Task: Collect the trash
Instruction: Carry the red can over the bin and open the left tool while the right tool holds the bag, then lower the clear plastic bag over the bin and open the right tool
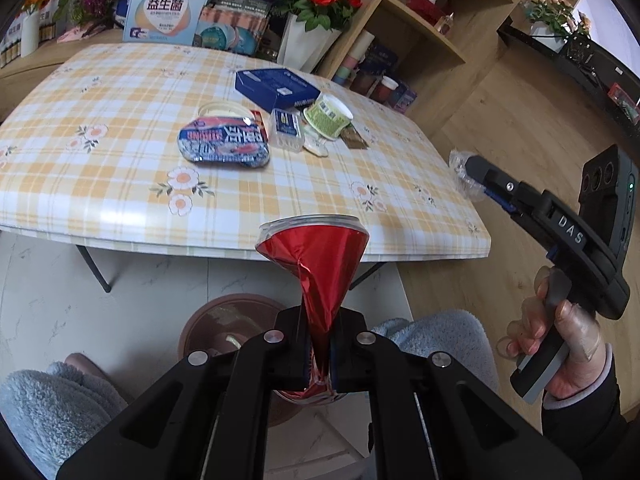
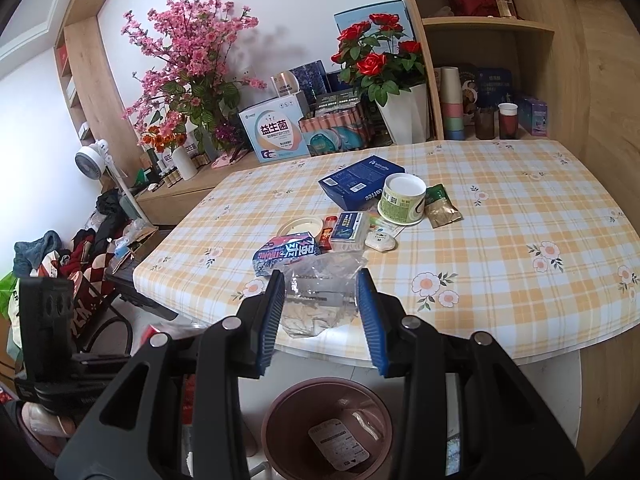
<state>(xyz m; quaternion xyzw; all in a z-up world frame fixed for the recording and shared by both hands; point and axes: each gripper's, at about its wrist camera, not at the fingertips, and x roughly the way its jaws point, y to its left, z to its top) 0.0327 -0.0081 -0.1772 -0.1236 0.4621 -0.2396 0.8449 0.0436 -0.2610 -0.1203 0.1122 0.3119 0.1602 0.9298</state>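
My left gripper (image 1: pixel 320 356) is shut on a crushed red can (image 1: pixel 316 256), held in front of the table edge above the brown trash bin (image 1: pixel 208 328). My right gripper (image 2: pixel 320 316) is shut on a crumpled clear plastic bottle (image 2: pixel 318 296); it also shows in the left wrist view (image 1: pixel 464 174), off the table's right edge. The bin (image 2: pixel 280 432) sits on the floor below, with a white wrapper inside. On the table (image 2: pixel 500 240) lie a crushed blue can (image 2: pixel 286 254), a green paper cup (image 2: pixel 402 200), a blue box (image 2: pixel 360 180) and small packets.
The table has a yellow checked cloth (image 1: pixel 100 120). Flower pots, boxes and shelves stand behind it. A fan (image 2: pixel 94 160) and a heap of clothes (image 2: pixel 80 248) are at the left. My fleece-clad knees (image 1: pixel 52 408) flank the bin.
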